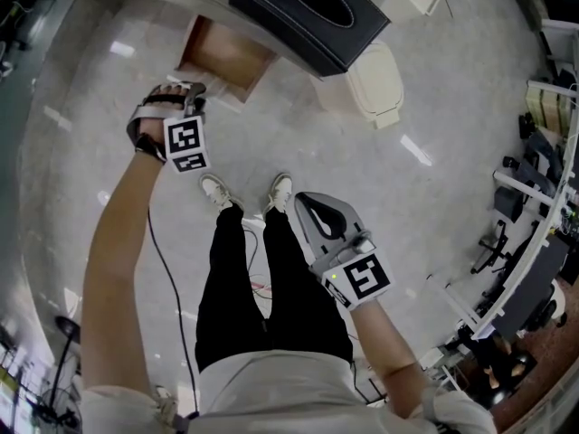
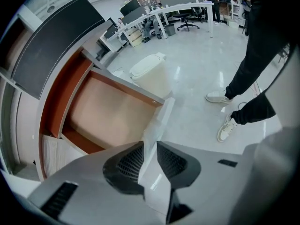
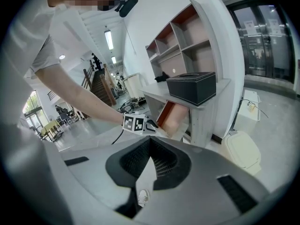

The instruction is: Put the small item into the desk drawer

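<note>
**Drawer open, no item in sight**

At upper left of the head view, the left gripper [image 2: 150,146] is clamped on the pale front panel [image 2: 159,118] of the open, orange-brown wooden desk drawer [image 2: 108,111]. The right gripper [image 3: 150,146], at lower right, is closed on nothing. No small item shows in any view, so placing it likely remains.

My left claw [image 1: 192,91] and my right claw [image 1: 306,202] are grey with black bumpy pads, and each has a white cube [image 1: 185,143] with black square marks. A thin black cable [image 1: 174,287] runs from my left one. I wear a white shirt [image 1: 271,387], black trousers [image 1: 231,287] and white shoes [image 1: 215,190].
</note>
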Motion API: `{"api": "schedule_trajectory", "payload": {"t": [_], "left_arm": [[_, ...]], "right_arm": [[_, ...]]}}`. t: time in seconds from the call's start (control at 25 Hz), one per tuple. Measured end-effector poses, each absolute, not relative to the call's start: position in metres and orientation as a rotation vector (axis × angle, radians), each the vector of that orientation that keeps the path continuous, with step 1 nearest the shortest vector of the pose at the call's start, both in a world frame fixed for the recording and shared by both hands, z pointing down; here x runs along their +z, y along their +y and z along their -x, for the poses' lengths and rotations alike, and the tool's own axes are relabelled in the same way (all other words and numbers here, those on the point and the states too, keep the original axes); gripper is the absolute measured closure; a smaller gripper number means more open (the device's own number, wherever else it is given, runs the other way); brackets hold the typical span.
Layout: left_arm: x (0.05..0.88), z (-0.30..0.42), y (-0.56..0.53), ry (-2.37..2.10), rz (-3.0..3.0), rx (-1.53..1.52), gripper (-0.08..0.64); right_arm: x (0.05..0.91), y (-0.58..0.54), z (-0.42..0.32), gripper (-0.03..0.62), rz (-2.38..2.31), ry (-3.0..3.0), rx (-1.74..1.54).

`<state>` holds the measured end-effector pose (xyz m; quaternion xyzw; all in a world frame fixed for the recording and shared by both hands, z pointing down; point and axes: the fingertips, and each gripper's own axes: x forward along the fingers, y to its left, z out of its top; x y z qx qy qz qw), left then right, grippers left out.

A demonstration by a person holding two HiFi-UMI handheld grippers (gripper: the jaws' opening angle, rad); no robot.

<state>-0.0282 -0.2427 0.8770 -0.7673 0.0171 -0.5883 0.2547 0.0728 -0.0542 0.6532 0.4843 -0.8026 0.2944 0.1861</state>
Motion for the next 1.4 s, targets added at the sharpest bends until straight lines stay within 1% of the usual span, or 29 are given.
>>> {"api": "schedule_trajectory", "payload": {"t": [0.4,0.96,1.16,1.4], "left_arm": [[0.872,0.027,-0.244,0.071,2.05,-1.629,0.499],[0.856,0.031,-0.243,0.235,2.078,-1.692,0.526],[0.836,0.032,-0.238,0.288,2.078,-1.714,0.532],[0.791,0.034,-0.227,0.399,2.12,-1.722,0.537]], "right_arm": [[0.65,-0.043,-0.08,0.571,-1.377,-2.274,0.825],[0.639,-0.019,-0.099,0.571,-1.37,-2.292,0.789],[0.618,-0.019,-0.11,0.571,-1.382,-2.315,0.743],[0.569,-0.024,-0.12,0.571,-1.393,-2.398,0.657]]}}
